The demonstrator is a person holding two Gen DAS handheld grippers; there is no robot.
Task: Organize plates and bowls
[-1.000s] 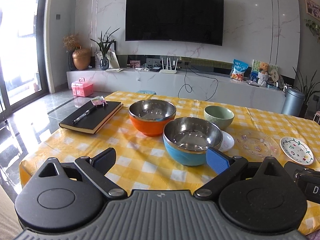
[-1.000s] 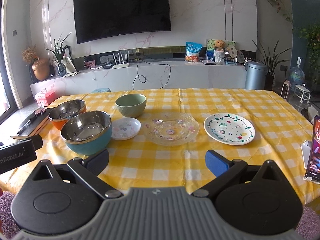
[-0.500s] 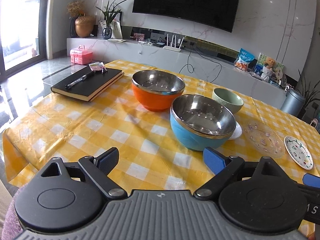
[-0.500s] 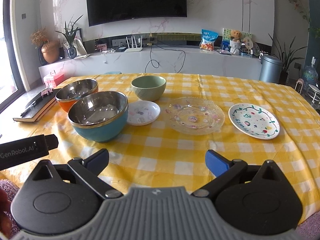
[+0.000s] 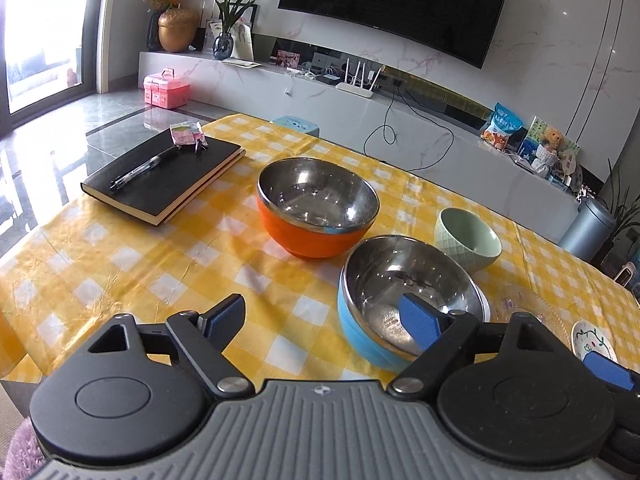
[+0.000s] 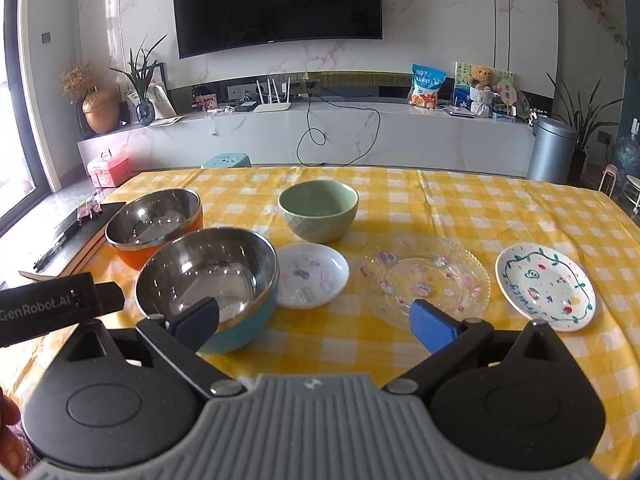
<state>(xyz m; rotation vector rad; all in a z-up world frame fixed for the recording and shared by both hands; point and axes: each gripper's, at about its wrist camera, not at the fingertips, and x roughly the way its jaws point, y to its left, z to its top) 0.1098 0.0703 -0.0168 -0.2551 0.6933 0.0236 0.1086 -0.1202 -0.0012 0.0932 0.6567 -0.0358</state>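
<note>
On the yellow checked table stand an orange steel-lined bowl [image 5: 316, 208] [image 6: 154, 220], a blue steel-lined bowl [image 5: 404, 296] [image 6: 208, 276] and a green bowl [image 5: 468, 238] [image 6: 318, 210]. A small white plate [image 6: 312, 274], a clear glass plate [image 6: 428, 278] and a painted white plate [image 6: 546, 280] [image 5: 592, 344] lie in a row to the right. My left gripper [image 5: 324, 320] is open, its right finger over the blue bowl's rim. My right gripper [image 6: 316, 320] is open above the table, just short of the small plate.
A black notebook [image 5: 164, 176] with a pen [image 5: 144, 168] lies at the table's left end. The other gripper's body [image 6: 56, 308] shows at the left of the right wrist view. A phone stands at the far right edge. A TV cabinet runs along the far wall.
Both grippers moved forward and higher over the table. The left one swung left, bringing the orange bowl to centre view. Both stayed open.
</note>
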